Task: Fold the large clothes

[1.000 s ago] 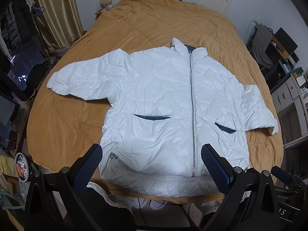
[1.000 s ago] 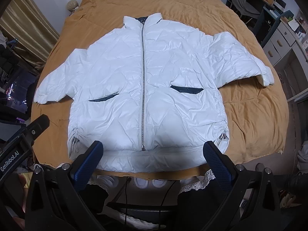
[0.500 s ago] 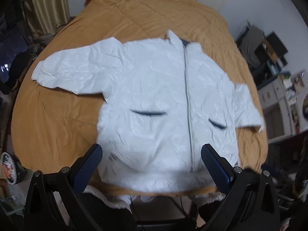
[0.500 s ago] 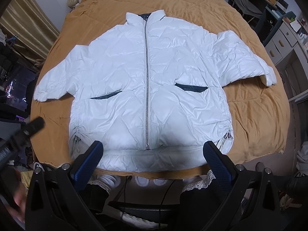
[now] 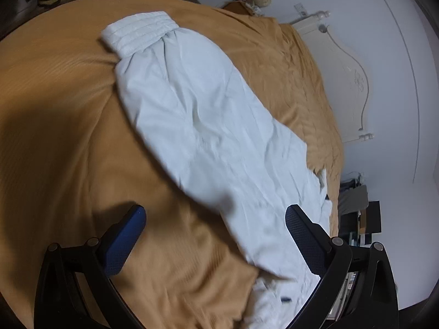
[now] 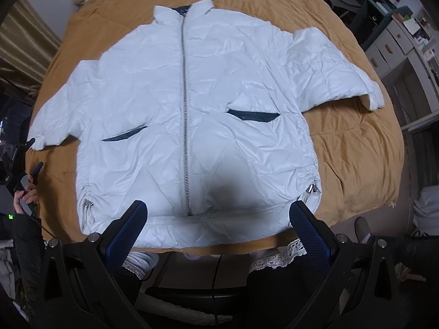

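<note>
On orange bedspread (image 6: 356, 150), flat zipped white jacket (image 6: 214, 96).

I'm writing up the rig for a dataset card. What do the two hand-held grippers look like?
Both look alike. The left hand-held gripper and the right hand-held gripper each have two blue fingers with a fine dotted texture, mounted on black angular frames with round silver bolts. No cables or markings show on them.

Dim indoor light, fisheye-warped edges, motion blur low in left view, soft shadows.
</note>
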`<state>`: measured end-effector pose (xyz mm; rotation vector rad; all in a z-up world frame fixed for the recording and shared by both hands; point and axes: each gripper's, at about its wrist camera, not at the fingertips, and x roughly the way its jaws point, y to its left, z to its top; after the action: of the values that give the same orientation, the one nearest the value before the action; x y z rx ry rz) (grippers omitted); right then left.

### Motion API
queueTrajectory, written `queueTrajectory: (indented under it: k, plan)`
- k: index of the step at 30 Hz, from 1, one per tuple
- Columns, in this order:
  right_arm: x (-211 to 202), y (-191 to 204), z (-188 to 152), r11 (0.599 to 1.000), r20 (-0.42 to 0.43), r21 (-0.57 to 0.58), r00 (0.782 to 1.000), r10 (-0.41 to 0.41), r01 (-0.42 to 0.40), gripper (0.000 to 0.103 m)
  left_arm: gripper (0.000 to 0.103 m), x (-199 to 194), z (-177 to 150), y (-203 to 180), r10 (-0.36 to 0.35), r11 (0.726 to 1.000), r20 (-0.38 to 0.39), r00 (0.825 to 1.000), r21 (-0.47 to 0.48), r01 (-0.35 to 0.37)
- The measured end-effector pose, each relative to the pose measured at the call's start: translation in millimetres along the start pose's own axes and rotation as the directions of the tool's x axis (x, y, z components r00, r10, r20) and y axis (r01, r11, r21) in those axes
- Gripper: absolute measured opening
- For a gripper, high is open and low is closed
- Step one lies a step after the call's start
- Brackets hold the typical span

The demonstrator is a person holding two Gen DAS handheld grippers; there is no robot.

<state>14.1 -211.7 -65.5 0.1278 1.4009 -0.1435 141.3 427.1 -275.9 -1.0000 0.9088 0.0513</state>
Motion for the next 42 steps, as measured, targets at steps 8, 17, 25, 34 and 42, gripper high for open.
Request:
queueTrajectory:
  k: [8,17,25,34,42]
  plan:
    - [13.3,-3.7,36.1,0.997,-0.043,-0.002,0.996,-0.082,0.082,0.103,0.061,58.4,54.4,-4.1,0.017,0.996,0.063,0.998,-0.090,-0.011]
    - [6.3,-30.2,56.7,1.000,0.027,0.009,0.999,0.022,-0.022,0.103,0.006,-0.2,26.8,-191.0,-0.155,0.979,0.194,0.969,0.160,0.124]
    - [20.5,-105.5,67.5,0.976,0.213,0.170,0.972,0.096,-0.134,0.103,0.007,76.0,-132.5,-398.5,-0.195,0.823,-0.005,0.981,0.543,0.167]
    - [64.1,-170.0,89.9,0.989,0.166,0.138,0.985,0.036,-0.059,0.103,0.012,306.2,-283.7,-312.0,0.122,0.784,-0.339,0.933,0.610,0.119]
    - [95.7,-77.3,211.0,0.981,0.115,-0.066,0.975,0.190,-0.183,0.103,0.012,306.7,-274.5,-252.0,-0.073,0.814,-0.387,0.919,0.509,0.279]
